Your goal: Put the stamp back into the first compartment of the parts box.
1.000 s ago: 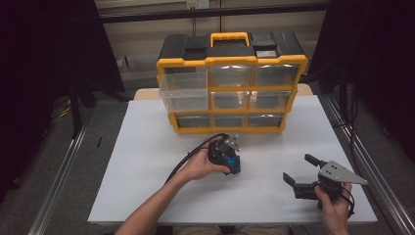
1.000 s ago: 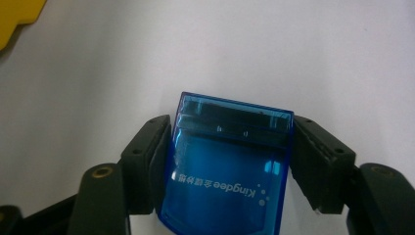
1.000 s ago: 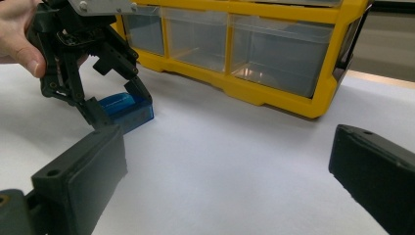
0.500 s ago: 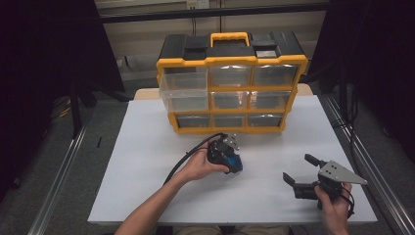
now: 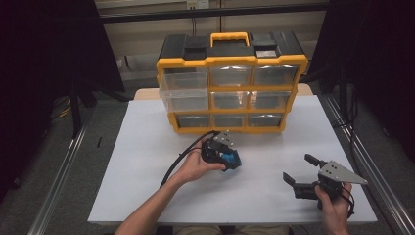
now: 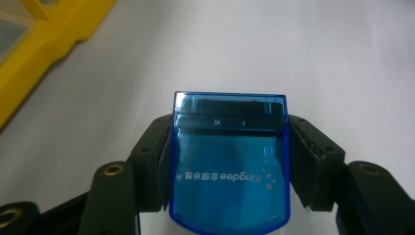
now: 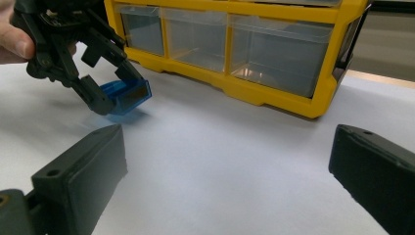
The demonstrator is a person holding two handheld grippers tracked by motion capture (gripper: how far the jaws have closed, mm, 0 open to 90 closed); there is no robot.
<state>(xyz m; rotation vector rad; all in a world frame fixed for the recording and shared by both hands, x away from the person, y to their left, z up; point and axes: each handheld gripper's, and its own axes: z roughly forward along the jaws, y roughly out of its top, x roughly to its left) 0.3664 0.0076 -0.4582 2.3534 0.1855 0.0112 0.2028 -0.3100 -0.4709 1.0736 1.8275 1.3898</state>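
Note:
A small translucent blue plastic box (image 6: 230, 166) with white lettering sits between the jaws of my left gripper (image 6: 230, 129), whose pads press on both its sides. In the high view the left gripper (image 5: 230, 160) points down at the middle of the white table (image 5: 147, 147) and holds the blue box (image 5: 232, 159) there. In the right gripper view the blue box (image 7: 125, 95) hangs tilted just above the table, with a shadow under it. My right gripper (image 5: 297, 168) rests at the front right, its jaws wide apart and nothing between them (image 7: 227, 152).
A yellow and black drawer organiser (image 5: 230, 83) with clear drawers stands at the back of the table. Its top left drawer (image 5: 183, 90) is pulled out toward me. A black cable (image 5: 183, 156) trails from the left gripper.

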